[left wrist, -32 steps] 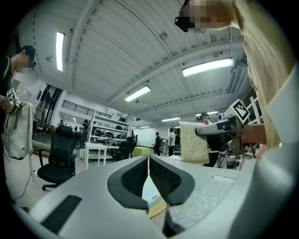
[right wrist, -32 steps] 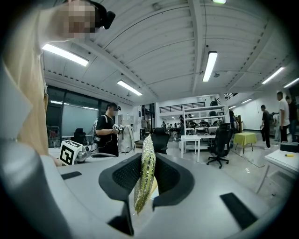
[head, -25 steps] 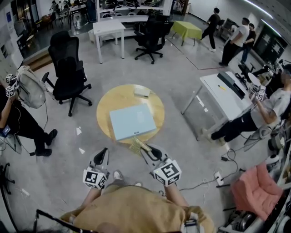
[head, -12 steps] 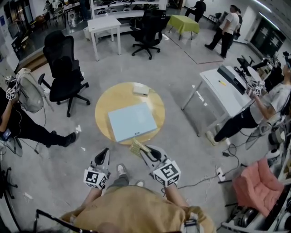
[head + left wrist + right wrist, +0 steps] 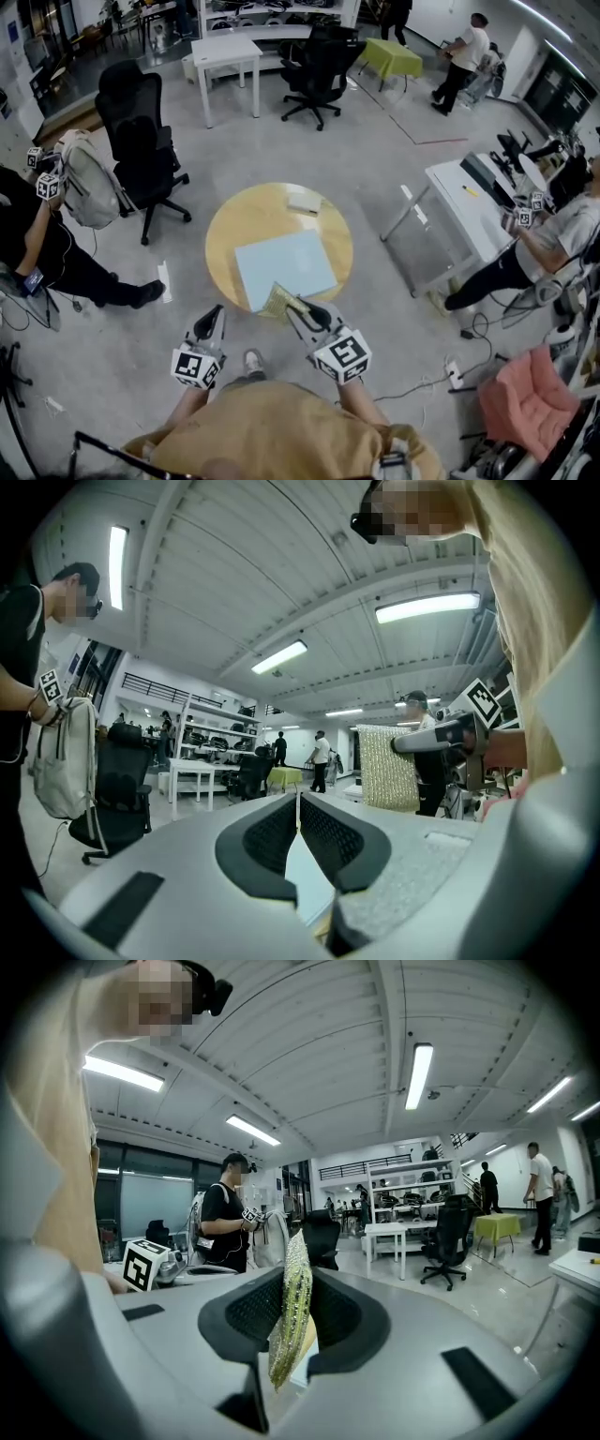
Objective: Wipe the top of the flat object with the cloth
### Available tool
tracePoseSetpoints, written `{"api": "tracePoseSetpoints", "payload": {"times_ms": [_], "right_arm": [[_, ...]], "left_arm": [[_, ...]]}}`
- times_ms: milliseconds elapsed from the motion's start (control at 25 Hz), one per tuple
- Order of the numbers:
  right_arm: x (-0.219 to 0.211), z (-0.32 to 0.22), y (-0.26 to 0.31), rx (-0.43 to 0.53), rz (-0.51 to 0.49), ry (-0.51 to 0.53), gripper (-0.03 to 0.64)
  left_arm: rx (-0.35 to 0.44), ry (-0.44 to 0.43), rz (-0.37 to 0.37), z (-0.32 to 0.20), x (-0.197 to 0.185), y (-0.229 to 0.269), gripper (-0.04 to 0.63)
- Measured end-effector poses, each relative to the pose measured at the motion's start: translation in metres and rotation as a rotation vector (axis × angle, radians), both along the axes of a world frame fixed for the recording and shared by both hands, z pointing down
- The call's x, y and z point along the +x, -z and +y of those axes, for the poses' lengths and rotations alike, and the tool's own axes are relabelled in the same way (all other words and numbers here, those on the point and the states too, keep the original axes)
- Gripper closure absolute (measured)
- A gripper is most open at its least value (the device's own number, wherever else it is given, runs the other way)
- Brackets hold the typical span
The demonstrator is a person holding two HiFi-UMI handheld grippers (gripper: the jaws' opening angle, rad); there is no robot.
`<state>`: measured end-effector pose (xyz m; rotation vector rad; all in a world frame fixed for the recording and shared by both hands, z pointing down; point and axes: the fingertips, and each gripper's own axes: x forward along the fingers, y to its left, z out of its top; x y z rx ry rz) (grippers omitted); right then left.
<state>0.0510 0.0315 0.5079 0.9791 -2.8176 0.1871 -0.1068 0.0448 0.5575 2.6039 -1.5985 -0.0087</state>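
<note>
A light-blue flat object (image 5: 284,269) lies on a round yellow table (image 5: 227,234). My right gripper (image 5: 292,303) is shut on a yellowish knobbly cloth (image 5: 277,300), which hangs over the flat object's near edge. In the right gripper view the cloth (image 5: 290,1321) stands edge-on between the jaws. My left gripper (image 5: 217,311) is shut with nothing in it, left of the cloth and off the table's near rim. From the left gripper view, the cloth (image 5: 387,766) hangs from the right gripper (image 5: 439,745), and a strip of the flat object (image 5: 305,883) shows below the shut jaws.
A small white block (image 5: 305,202) lies at the table's far side. Black office chairs (image 5: 141,145) stand to the left and behind. A person with a grey backpack (image 5: 89,183) is at left, a white desk (image 5: 469,202) with a seated person at right, cables on the floor.
The table and flat object have come nearer to both grippers. The cloth now overlaps the flat object's near edge. Both grippers keep the same pose and grip.
</note>
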Motion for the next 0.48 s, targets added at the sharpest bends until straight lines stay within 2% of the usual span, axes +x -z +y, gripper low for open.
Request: {"api": "tracePoseSetpoints", "payload": {"times_ms": [200,480], "right_arm": [[-0.022,-0.038,0.001,0.036,0.003,0.002,0.552],[-0.047,-0.077,0.014,0.030,0.020,-0.043,0.552]], "left_arm": [[0.015,-0.006,0.009,-0.039,-0.021,-0.001,0.581],[0.034,-0.040,0.015,-0.087,-0.046,0.010,0.580]]}}
